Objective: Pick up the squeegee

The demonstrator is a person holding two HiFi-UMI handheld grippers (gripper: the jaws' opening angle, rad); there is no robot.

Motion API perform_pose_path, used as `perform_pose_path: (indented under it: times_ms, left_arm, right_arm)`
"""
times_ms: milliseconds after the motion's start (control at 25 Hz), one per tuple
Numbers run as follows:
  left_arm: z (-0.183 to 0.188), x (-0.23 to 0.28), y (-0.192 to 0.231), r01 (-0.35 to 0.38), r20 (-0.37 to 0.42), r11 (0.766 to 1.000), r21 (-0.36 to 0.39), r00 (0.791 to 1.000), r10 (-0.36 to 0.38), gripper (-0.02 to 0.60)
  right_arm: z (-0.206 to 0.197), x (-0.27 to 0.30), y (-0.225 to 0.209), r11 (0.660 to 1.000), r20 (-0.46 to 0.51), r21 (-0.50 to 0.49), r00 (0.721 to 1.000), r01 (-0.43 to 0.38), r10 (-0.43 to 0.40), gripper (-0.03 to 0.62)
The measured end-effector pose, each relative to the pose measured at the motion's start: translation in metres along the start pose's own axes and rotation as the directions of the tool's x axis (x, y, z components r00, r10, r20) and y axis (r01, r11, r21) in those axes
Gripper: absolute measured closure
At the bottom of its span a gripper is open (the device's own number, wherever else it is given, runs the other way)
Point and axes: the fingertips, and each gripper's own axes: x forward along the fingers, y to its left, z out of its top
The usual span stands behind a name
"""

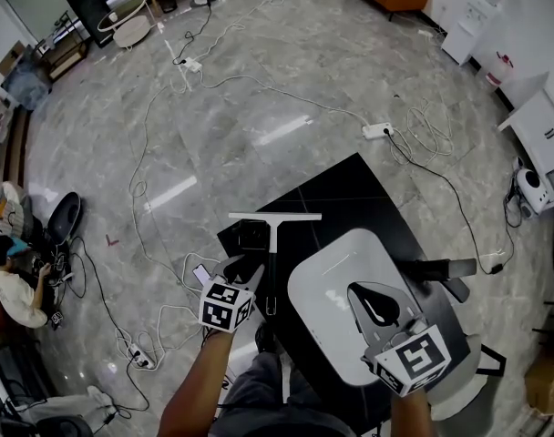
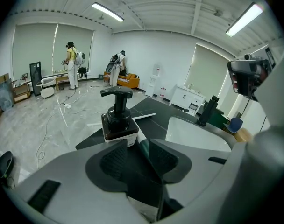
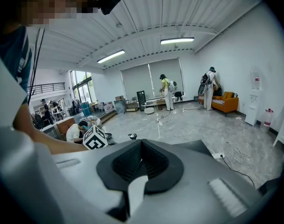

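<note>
The squeegee (image 1: 271, 228) lies on the black counter (image 1: 350, 185), white blade at the far end, dark grip toward me. My left gripper (image 1: 244, 266) hangs over that grip, just left of the sink. In the left gripper view the left gripper (image 2: 138, 144) stands open, and the dark green grip (image 2: 143, 150) runs between the two pads with a gap on each side; the white shaft (image 2: 144, 117) leads away beyond them. My right gripper (image 1: 379, 306) hovers over the white sink with nothing in it. In the right gripper view the right gripper (image 3: 141, 146) has its pads meeting at the tip.
A black pump soap bottle (image 2: 117, 119) stands just left of the squeegee's shaft, close to my left jaws. The white sink (image 1: 332, 285) fills the counter's right, with a black faucet (image 1: 441, 269) behind it. Cables and a power strip (image 1: 377, 131) lie on the floor. A person (image 1: 13, 285) sits at the far left.
</note>
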Motion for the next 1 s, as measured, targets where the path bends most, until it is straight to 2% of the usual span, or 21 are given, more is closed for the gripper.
perform_pose_path:
  times_ms: [680, 1000]
  left_arm:
    - [-0.014, 0.036, -0.027, 0.020, -0.042, 1.000, -0.022, 0.999, -0.021, 0.407]
    - [-0.022, 0.057, -0.042, 0.009, -0.104, 0.998, 0.066, 0.995, -0.002, 0.399]
  right_arm:
    - [-0.008, 0.008, -0.007, 1.000, -0.003, 0.007, 1.000, 0.004, -0.004, 0.583]
    - [-0.017, 0.010, -0.008, 1.000, -0.006, 0.019, 1.000, 0.007, -0.007, 0.583]
